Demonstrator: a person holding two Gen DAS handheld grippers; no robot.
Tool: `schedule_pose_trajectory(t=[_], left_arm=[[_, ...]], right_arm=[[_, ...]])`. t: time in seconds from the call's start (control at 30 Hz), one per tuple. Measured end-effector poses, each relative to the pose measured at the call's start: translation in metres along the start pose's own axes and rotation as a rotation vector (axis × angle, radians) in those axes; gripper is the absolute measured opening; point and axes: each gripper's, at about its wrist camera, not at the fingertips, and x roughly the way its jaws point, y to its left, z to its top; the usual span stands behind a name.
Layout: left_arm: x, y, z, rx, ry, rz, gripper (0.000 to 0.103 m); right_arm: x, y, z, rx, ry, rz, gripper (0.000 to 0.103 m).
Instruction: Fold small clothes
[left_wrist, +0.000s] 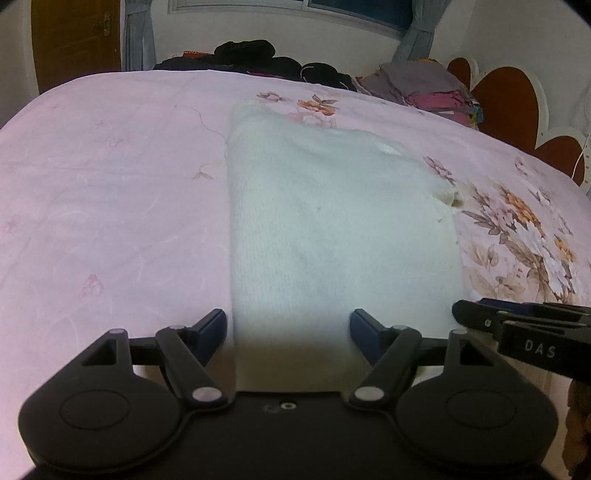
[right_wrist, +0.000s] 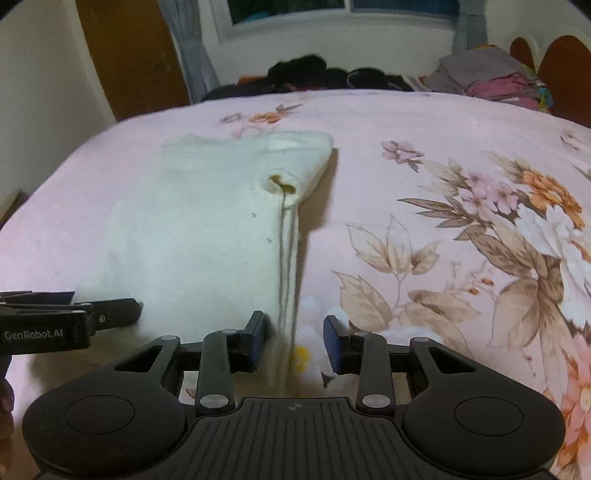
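Observation:
A white knit garment (left_wrist: 332, 221) lies flat on the pink flowered bed sheet (left_wrist: 110, 184), folded into a long strip that runs away from me. My left gripper (left_wrist: 288, 332) stands open and wide over the garment's near end; its left finger is just outside the cloth's left edge. In the right wrist view the same garment (right_wrist: 203, 229) shows a sleeve opening near its far right corner. My right gripper (right_wrist: 295, 339) is open, and the garment's layered right edge runs between its jaws close to the left pad, with the right pad clear of the cloth. Each gripper shows in the other's view: the right one (left_wrist: 480, 317), the left one (right_wrist: 110, 314).
Dark clothes (left_wrist: 258, 55) are heaped along the bed's far edge. A stack of folded grey and magenta clothes (left_wrist: 424, 88) sits at the back right by the brown headboard (left_wrist: 509, 92). A wooden door (left_wrist: 74, 37) and curtained window stand behind. Bare sheet (right_wrist: 443, 221) spreads on both sides.

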Motion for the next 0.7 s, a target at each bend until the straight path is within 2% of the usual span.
schedule_pose_trajectory(t=[0.17, 0.5, 0.7], left_arm=[[0.003, -0.005, 0.005, 0.000, 0.016, 0.013, 0.075], [0.010, -0.007, 0.014, -0.026, 0.063, 0.065, 0.094], [0.015, -0.011, 0.018, -0.013, 0.100, 0.106, 0.099]], right_arm=[[0.000, 0.004, -0.003, -0.041, 0.010, -0.027, 0.034], [0.003, 0.007, -0.007, -0.021, 0.005, -0.053, 0.034], [0.002, 0.008, -0.005, -0.012, 0.012, -0.057, 0.034]])
